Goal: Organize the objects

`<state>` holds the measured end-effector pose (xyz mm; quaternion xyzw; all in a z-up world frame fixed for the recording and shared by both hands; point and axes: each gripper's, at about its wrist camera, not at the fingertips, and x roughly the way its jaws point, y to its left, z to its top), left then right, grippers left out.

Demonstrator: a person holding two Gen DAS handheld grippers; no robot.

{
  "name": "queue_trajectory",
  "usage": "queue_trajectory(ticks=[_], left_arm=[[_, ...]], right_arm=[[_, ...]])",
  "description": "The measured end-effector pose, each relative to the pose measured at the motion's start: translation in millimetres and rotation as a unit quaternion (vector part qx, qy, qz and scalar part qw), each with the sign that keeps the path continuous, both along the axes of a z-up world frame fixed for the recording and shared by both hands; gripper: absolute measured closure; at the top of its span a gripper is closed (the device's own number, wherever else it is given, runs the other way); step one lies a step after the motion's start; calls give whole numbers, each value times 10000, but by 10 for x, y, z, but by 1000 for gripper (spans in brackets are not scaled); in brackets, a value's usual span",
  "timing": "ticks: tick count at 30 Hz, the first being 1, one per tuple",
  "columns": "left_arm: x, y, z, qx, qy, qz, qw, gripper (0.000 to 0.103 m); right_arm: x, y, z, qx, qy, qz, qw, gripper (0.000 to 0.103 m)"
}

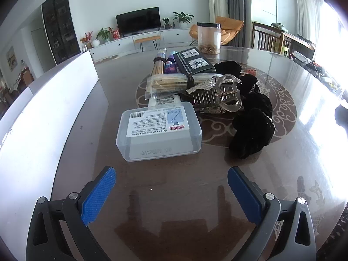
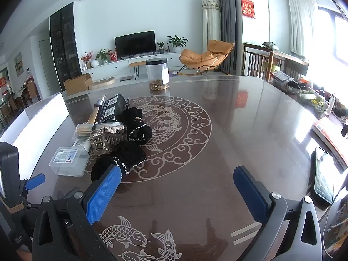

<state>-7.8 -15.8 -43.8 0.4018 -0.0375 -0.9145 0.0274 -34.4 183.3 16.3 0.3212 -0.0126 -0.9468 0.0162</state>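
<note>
A heap of small items lies on the glossy brown table [image 1: 174,195]. Nearest is a clear plastic box [image 1: 158,130] with a printed label. Behind it lie a bag of wooden sticks [image 1: 167,84], a clear hair claw [image 1: 226,93], black scrunchies [image 1: 252,132] and a dark green box [image 1: 194,62]. My left gripper [image 1: 171,179] hovers open just in front of the clear box, with nothing between its blue pads. My right gripper [image 2: 177,178] is open over bare table to the right of the heap; the clear box [image 2: 69,161] and scrunchies [image 2: 117,161] lie to its left.
A white board [image 1: 54,108] runs along the table's left side. A clear jar [image 2: 157,74] with a black lid stands at the far edge. A phone on a stand [image 2: 324,174] sits at the right. The left gripper's body [image 2: 13,174] shows at the right view's left edge.
</note>
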Motion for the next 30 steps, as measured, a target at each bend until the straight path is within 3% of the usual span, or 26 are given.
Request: queue_trajectory(ticks=[30], left_arm=[[-62,29,-92,51,-244,-110,9996,0]], right_arm=[[-157,-102,-176,178,-519,182,9983,0]])
